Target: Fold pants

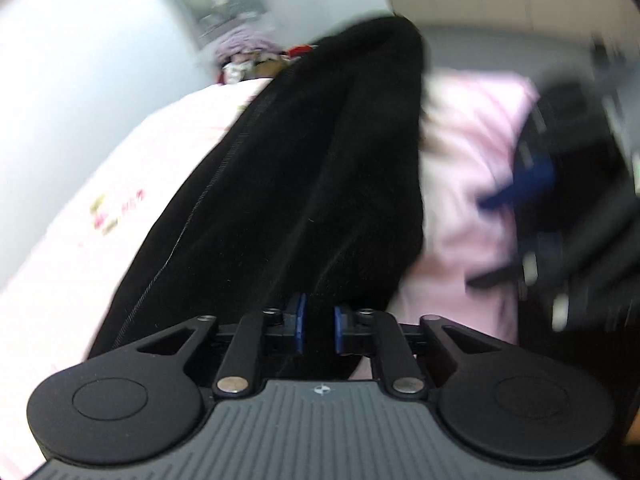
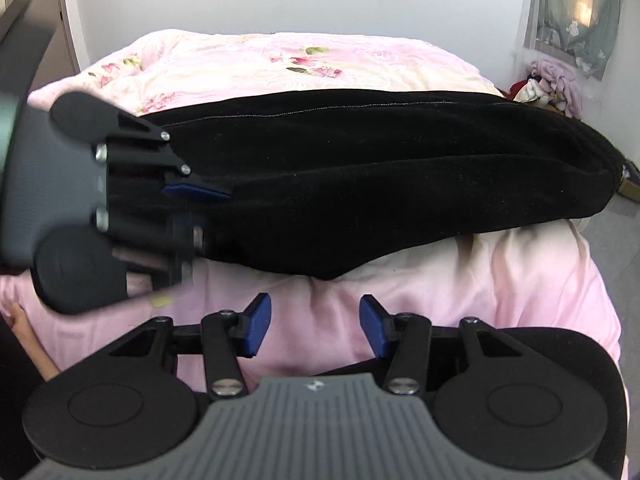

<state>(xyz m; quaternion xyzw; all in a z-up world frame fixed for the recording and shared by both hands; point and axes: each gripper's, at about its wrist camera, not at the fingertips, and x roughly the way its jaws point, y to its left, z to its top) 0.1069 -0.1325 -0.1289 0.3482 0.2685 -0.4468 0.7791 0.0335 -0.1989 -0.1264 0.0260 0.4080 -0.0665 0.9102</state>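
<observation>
Black pants [image 2: 360, 184] lie lengthwise across a bed with a pink flowered quilt [image 2: 280, 60], doubled into one long band. In the left wrist view the pants [image 1: 300, 180] run away from my left gripper [image 1: 320, 322], whose blue pads are pinched together on the near end of the cloth. The right wrist view shows that left gripper [image 2: 208, 216] at the left end of the pants. My right gripper [image 2: 316, 326] hovers over the pink sheet just short of the pants' near edge, open, with nothing between its blue pads. It appears as a dark blur [image 1: 520, 200] in the left wrist view.
A heap of clothes [image 2: 548, 84] lies past the bed's far right corner under a patterned curtain [image 2: 576, 12]. A cardboard box [image 2: 630, 190] stands on the grey floor to the right. A white wall backs the bed. A person's hand [image 2: 20, 320] shows at the left.
</observation>
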